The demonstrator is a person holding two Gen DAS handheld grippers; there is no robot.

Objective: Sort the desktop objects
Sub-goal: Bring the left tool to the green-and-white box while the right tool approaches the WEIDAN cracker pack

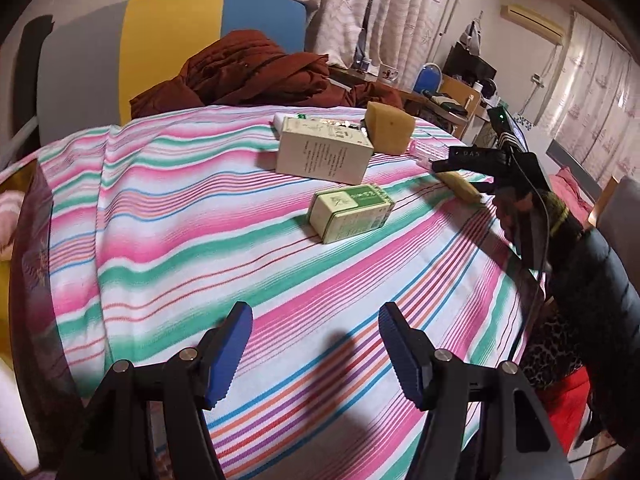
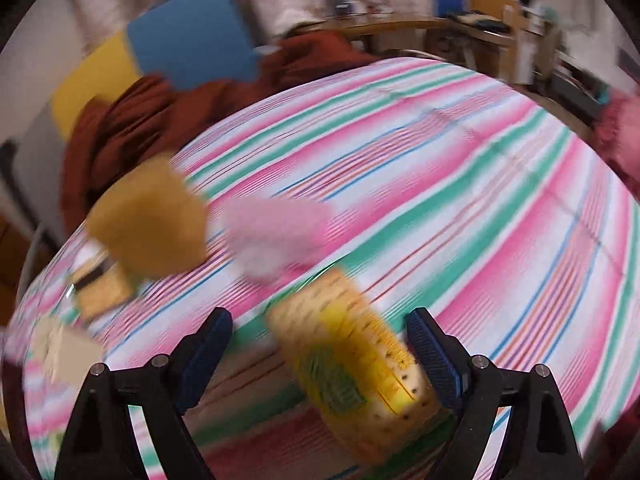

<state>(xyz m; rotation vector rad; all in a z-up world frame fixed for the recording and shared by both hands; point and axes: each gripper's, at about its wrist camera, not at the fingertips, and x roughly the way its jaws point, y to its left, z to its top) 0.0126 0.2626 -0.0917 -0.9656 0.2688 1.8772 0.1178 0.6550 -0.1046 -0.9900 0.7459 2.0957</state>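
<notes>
Two boxes are lying closed on the striped tablecloth (image 1: 160, 216): a white carton (image 1: 324, 152) and, nearer the camera, a green tin (image 1: 352, 212), its long axis running left to right, contents unseen. The left gripper (image 1: 316, 356) is hovering with jaws apart, nothing between them. The right gripper (image 2: 320, 360) is standing wide around a blurred yellow sponge block (image 2: 352, 368), its long axis pointing away; whether the pads touch it is unclear.

Black-framed left tool (image 1: 316, 354) with ribbed blue pads, silver screws; person's black puffy sleeve (image 1: 604, 280)
</notes>
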